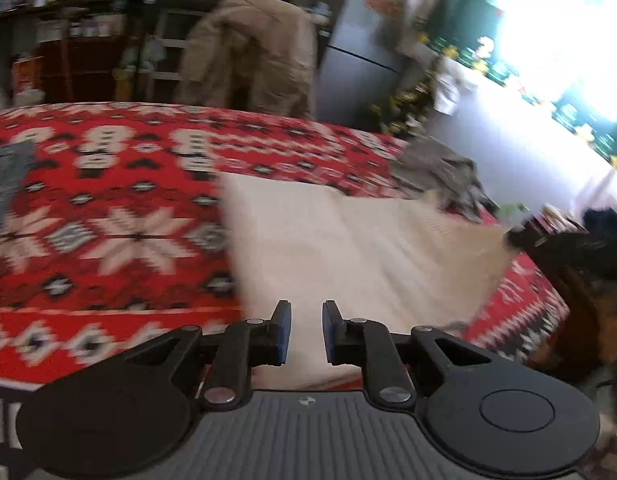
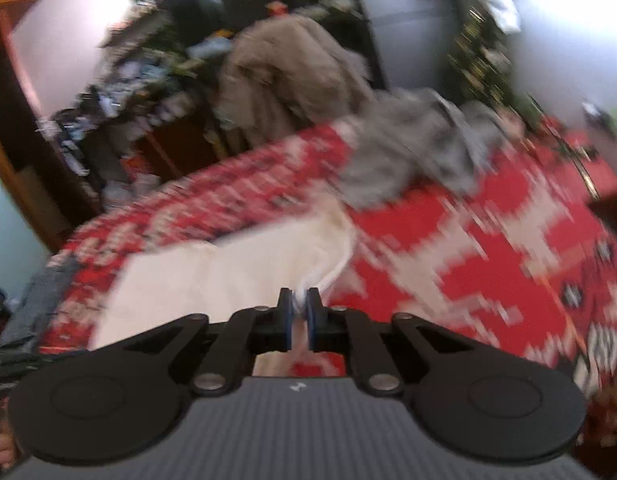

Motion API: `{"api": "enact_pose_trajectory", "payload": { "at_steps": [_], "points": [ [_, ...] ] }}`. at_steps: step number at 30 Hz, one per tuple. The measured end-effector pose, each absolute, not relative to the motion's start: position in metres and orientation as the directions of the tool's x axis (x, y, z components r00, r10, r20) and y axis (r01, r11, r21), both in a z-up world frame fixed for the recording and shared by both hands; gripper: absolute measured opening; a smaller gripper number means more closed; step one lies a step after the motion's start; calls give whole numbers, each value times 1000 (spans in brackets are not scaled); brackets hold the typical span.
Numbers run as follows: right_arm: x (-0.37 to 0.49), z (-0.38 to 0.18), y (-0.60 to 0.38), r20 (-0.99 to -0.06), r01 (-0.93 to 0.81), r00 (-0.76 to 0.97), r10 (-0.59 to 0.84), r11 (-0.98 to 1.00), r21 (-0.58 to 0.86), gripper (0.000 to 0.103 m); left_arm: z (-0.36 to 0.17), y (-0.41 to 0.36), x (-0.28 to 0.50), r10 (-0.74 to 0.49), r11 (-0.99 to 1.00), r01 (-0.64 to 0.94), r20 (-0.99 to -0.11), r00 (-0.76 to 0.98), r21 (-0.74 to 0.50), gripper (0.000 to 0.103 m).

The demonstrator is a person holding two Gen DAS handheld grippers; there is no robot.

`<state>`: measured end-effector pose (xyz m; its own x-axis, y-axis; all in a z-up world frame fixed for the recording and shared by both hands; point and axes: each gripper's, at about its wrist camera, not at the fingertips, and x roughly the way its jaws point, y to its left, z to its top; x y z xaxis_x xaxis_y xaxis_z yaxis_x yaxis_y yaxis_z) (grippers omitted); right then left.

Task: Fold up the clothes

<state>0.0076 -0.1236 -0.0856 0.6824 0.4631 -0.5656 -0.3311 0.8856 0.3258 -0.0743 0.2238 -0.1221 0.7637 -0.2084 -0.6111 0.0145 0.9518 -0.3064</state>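
Left wrist view: the left gripper [image 1: 307, 332] hangs over a cream cloth [image 1: 348, 248] spread flat on a red patterned blanket [image 1: 120, 216], its blue-padded jaws slightly parted with nothing pinched between them. A grey garment [image 1: 440, 172] lies crumpled on the blanket beyond the cloth's far right corner, and a strip of grey knit [image 1: 6, 184] shows at the blanket's left edge. A tan coat [image 1: 252, 52] is draped behind the bed, cluttered shelves [image 1: 80, 32] to its left.

Right wrist view, heavily blurred: the right gripper [image 2: 299, 326] has its jaws pressed together on a bunched fold of the cream cloth [image 2: 212, 280], white fabric visible between the pads. The cloth runs away to the left across the blanket [image 2: 488, 248]. The grey garment [image 2: 412, 152] sits heaped near the blanket's far edge, just past the cloth's upper end, with the coat [image 2: 292, 80] behind it
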Motion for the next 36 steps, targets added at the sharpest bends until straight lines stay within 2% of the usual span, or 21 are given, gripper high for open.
{"api": "enact_pose_trajectory", "payload": {
  "at_steps": [5,8,10,14,17,21,24,28,29,30,36],
  "points": [
    [-8,-39,-55,-475,-541,650,593,801,258,7,-122,258,-94,-151,951,-52,-601,784,-306,16],
    [-22,-31,-5,-461,-648,584,668,726,229,7,-122,271,-105,-144,944,-70,-596,790,-321,16],
    [-36,-38,32,-486,-717,526,698,671,187,7,-122,278,-112,-145,941,-76,-594,792,-331,16],
    [-54,-81,90,-608,-800,409,681,588,120,7,-127,286,-118,-166,927,-80,-590,790,-367,16],
    [-60,-107,110,-679,-812,383,627,579,76,8,-130,286,-117,-200,913,-63,-578,791,-402,16],
    [-56,-105,106,-669,-815,338,661,562,143,10,-133,285,-109,-265,883,-31,-553,790,-468,16],
    [-61,-101,100,-674,-824,339,657,553,124,16,-132,281,-101,-308,864,-1,-531,790,-503,16],
    [-62,-92,75,-659,-799,367,657,585,138,17,-127,274,-94,-367,840,55,-491,790,-540,16],
    [-60,-89,67,-651,-787,382,656,600,143,20,-127,272,-91,-382,833,66,-483,788,-550,16],
    [-58,-85,60,-644,-775,397,654,615,147,24,-128,270,-88,-395,825,72,-481,783,-560,16],
    [-42,-75,15,-632,-701,463,622,693,168,24,-140,259,-63,-401,820,56,-502,767,-570,17]
  ]
}}
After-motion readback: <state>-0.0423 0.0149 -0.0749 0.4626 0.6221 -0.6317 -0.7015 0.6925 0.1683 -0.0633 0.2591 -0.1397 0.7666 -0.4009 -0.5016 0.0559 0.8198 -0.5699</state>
